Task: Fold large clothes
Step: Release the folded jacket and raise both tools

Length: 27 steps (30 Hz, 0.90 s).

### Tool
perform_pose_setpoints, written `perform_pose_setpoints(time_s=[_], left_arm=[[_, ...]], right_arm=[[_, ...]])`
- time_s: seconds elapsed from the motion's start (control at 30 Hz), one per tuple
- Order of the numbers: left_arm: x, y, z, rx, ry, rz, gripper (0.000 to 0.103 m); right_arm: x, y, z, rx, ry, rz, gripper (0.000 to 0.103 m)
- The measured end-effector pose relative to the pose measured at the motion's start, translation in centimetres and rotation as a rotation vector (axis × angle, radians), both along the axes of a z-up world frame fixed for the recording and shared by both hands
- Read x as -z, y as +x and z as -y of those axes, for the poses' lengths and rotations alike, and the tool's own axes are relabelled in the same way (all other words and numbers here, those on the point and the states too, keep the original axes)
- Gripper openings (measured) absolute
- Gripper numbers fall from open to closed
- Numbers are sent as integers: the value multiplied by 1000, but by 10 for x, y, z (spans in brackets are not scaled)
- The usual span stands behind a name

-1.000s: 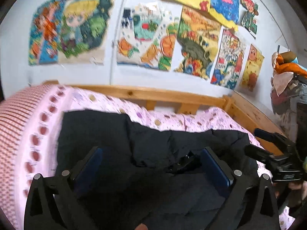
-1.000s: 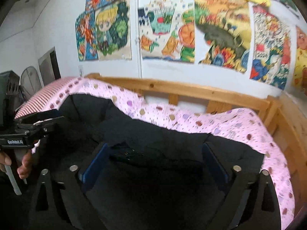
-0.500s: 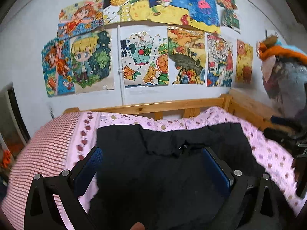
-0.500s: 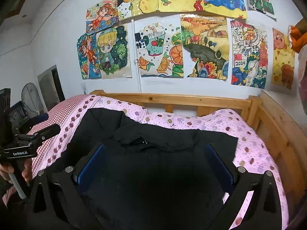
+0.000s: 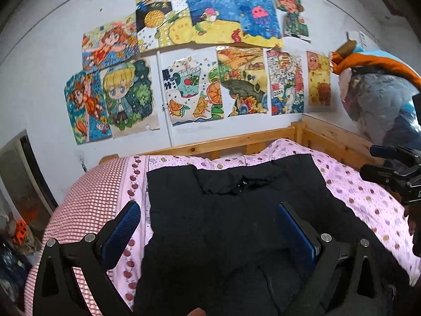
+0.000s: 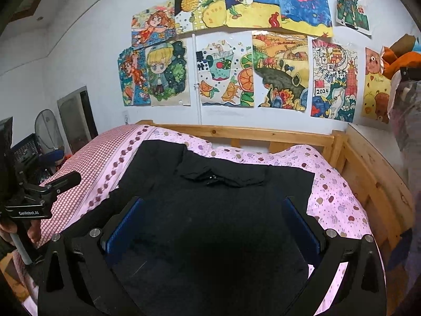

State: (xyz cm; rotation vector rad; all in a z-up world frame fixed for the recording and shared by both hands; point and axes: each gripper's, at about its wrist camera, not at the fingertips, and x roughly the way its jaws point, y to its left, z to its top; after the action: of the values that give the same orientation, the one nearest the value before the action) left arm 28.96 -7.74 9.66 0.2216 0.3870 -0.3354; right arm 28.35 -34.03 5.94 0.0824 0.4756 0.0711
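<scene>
- Left wrist view: left gripper [image 5: 208, 223] has its fingers spread wide, nothing between the blue pads [image 5: 123, 226]; it hangs over the near part of the black garment [image 5: 231, 226].
- The black garment lies spread flat on the pink dotted bedsheet [image 5: 363, 197], collar end toward the wooden headboard rail [image 5: 236, 142], zipper near the collar.
- Left of the garment, a red-checked strip of bedding [image 5: 86, 197] runs along the mattress edge.
- Right of the garment, part of the right gripper [image 5: 392, 176] shows at the frame edge, held by a hand [image 5: 413, 226].
- Right wrist view: right gripper [image 6: 210, 223] is also spread wide and empty, over the garment's [image 6: 210, 210] near half.
- The garment's collar folds sit below the headboard rail [image 6: 250, 131]; the sheet [image 6: 339, 205] shows to its right.
- Left of the garment, the left gripper [image 6: 44, 192] is seen side-on with a hand [image 6: 15, 233] under it.
- Drawings [image 6: 252, 60] cover the wall above the headboard rail.
</scene>
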Motion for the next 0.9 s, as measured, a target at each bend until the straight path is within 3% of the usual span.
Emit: perform_pose_setpoints(time_s=[0.13,0.57,0.9], left_arm=[[-9,-26,-6,2,32,41,103],[-3,-104,-14,26,72,24,103],[16,-140,-14,49,27,9,103]], right_arm=[[-2,-26,-10,-5,11,17,102],[1,-105,-35,-39,-6,69,102],[15,-157,-42,-55,-88,95,102]])
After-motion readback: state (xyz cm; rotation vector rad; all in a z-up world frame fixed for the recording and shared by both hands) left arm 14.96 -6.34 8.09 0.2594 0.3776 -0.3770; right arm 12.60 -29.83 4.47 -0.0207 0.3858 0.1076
